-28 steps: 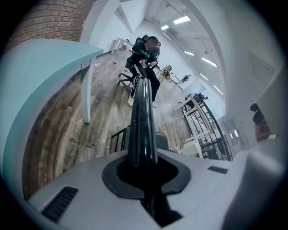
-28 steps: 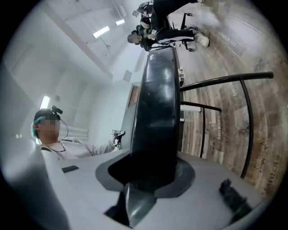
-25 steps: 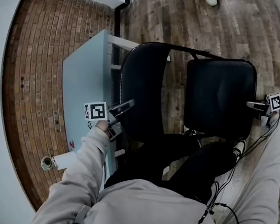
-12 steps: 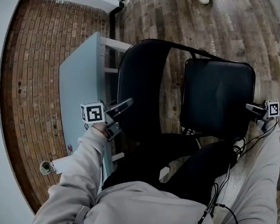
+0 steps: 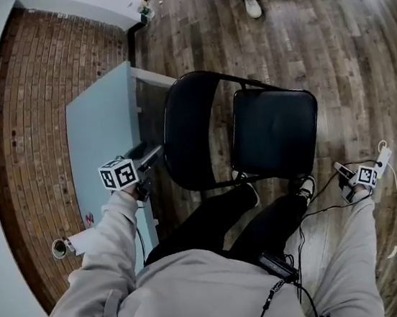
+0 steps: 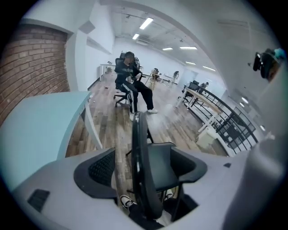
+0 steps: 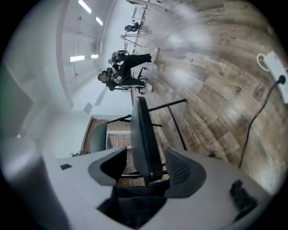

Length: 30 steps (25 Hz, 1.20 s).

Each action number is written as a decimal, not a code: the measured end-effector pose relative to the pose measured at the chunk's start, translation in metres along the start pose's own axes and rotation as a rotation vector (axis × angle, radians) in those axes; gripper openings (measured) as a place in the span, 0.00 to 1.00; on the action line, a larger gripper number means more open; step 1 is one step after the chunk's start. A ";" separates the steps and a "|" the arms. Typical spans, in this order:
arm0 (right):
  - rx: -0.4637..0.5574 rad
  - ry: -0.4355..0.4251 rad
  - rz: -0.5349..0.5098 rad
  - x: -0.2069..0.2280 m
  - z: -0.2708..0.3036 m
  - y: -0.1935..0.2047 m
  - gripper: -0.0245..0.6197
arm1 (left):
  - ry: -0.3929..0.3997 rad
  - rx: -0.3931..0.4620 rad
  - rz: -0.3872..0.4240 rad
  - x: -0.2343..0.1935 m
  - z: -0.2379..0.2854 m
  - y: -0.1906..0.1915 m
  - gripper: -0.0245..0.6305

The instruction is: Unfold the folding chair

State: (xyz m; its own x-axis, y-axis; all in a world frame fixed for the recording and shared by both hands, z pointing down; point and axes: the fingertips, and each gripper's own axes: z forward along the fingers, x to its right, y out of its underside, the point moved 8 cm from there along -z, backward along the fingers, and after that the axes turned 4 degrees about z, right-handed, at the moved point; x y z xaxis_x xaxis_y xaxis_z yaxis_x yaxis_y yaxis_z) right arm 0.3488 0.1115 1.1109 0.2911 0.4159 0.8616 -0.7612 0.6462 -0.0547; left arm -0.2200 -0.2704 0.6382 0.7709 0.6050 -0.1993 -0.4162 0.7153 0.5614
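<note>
Left tool [image 5: 153, 155] and right tool [image 5: 340, 169] have just opened, gripping nothing; the black padded metal folding chair [image 5: 275, 133] stands unfolded between them, so release seems deliberate.

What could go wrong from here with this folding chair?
Both grippers' jaws have just been opening. The backrest edge shows between the left gripper's open jaws, ungripped; the right gripper is clear of the folding chair. Unheld, it might tip or refold if not fully spread.
A sideways swing of the left gripper could knock the backrest toward the table.
The power strip and cable on the floor beside the right gripper might snag a foot.
</note>
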 end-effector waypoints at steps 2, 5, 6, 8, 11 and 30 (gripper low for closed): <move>0.050 -0.031 -0.032 -0.060 -0.031 -0.005 0.45 | 0.016 0.010 0.031 0.030 -0.013 -0.017 0.60; 0.139 -0.092 -0.136 -0.159 -0.078 -0.030 0.45 | 0.065 0.065 0.032 0.076 -0.039 -0.045 0.60; 0.156 -0.070 -0.190 -0.192 -0.098 -0.039 0.45 | 0.086 0.097 0.029 0.091 -0.048 -0.055 0.60; 0.194 -0.032 -0.316 -0.260 -0.138 -0.067 0.45 | 0.141 0.177 0.037 0.124 -0.059 -0.078 0.60; 0.271 0.008 -0.527 -0.371 -0.191 -0.110 0.45 | 0.214 0.301 0.083 0.170 -0.070 -0.113 0.59; 0.744 -0.011 -1.199 -0.862 -0.264 -0.007 0.05 | 0.120 0.831 0.415 0.310 -0.203 -0.244 0.04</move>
State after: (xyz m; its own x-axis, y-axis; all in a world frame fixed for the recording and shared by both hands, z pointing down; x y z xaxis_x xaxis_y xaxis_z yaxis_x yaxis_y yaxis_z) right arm 0.2559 -0.0830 0.2354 0.9694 -0.1446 0.1986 -0.1831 0.1136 0.9765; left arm 0.0230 -0.1864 0.2760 0.5636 0.8212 0.0898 -0.1332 -0.0169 0.9909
